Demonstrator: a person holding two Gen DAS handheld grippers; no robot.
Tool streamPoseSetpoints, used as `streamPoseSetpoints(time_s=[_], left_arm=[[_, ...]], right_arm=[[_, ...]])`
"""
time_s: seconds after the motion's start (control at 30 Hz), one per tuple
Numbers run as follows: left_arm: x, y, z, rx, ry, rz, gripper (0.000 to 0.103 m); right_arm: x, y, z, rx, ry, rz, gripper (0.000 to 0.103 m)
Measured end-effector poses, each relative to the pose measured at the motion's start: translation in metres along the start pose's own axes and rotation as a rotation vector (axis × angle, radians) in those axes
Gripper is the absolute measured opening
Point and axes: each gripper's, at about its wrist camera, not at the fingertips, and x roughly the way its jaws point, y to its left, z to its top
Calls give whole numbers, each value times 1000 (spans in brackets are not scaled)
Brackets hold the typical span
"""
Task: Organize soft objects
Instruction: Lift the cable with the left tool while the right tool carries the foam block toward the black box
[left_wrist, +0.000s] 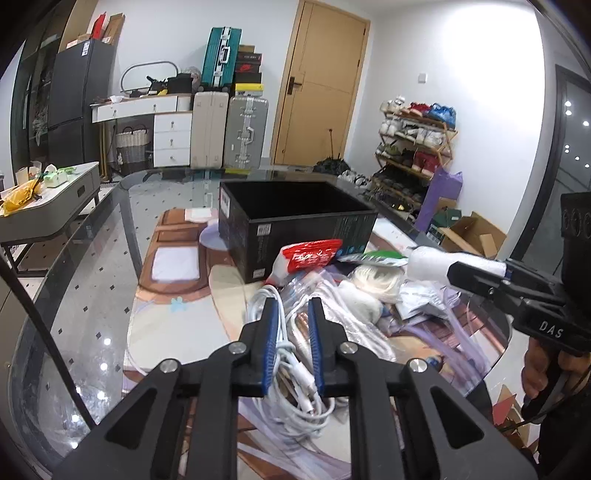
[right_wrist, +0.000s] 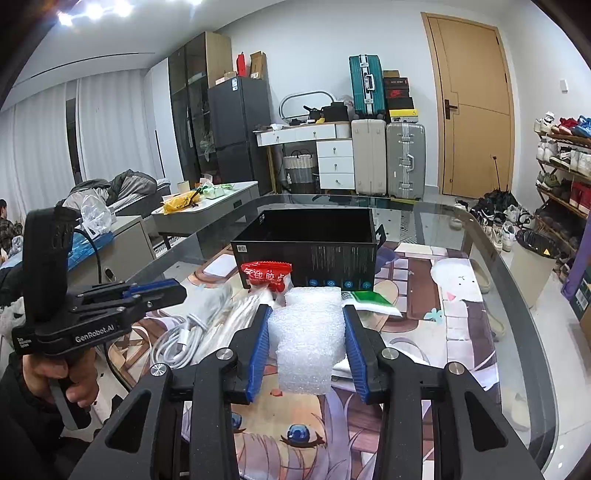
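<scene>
Right gripper (right_wrist: 307, 345): clamped on a foam roll (right_wrist: 308, 341), which is pinched between the blue pads (right_wrist: 258, 354) and carried clear of the table. The roll is white, bubbly in texture, loosely wound, and stands out forward past the fingertips; it looks light and easily crushed.

Left gripper (left_wrist: 291, 343): fully closed, with nothing gripped as far as can be told. It is held low over a cable (left_wrist: 280, 373), a white coil with a plug end, lying at the near edge of the pile.

Pile, on the glass table (left_wrist: 92, 295): clear plastic bags (left_wrist: 332, 295), a pale fibrous bundle (left_wrist: 373, 280), a green-and-white packet (left_wrist: 384, 258) and a red snack bag (left_wrist: 310, 254), all loosely overlapping, just in front of the box.

Box (right_wrist: 306, 254): black, open-topped, apparently empty inside, set beyond the pile near the table's middle. It is judged to be the destination.

Step in hand, as judged: the roll is to be carried over the red bag and lowered into the box.

- The squeeze is best kept no firmer than needed, since the foam yields.
- The roll's projecting end should be lifted above the near wall before release, lest the box be pushed back.
- The pads are best opened only once the roll is inside the rim.
- The left gripper is best kept low and aside, out of the path.
</scene>
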Motion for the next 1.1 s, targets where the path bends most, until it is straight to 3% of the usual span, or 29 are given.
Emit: streamPoseSetpoints(time_s=[0.07, 0.17, 0.23, 0.3, 0.43, 0.57, 0.63, 0.73, 1.1], left_arm=[[3, 3, -3, -8, 19, 3, 14], [7, 7, -9, -23, 48, 19, 23], [11, 11, -13, -32, 67, 40, 56], [16, 13, -15, -37, 93, 29, 57], [32, 16, -23, -69, 153, 21, 57], [35, 18, -25, -80, 158, -2, 54], [36, 18, -24, -81, 162, -13, 37], [35, 18, -24, -75, 158, -2, 27], [20, 14, -11, -39, 103, 106, 22]], right_arm=[[3, -1, -1, -3, 7, 3, 38], [5, -2, -3, -1, 11, 4, 38], [6, -1, -4, 2, 11, 7, 38], [6, -1, -4, 2, 12, 8, 38], [7, -1, -5, 2, 15, 11, 38], [11, -1, -6, 1, 22, 9, 38], [13, -1, -6, 3, 25, 8, 38], [15, 2, -7, 1, 25, 9, 38], [12, 3, -5, 1, 4, 10, 38]])
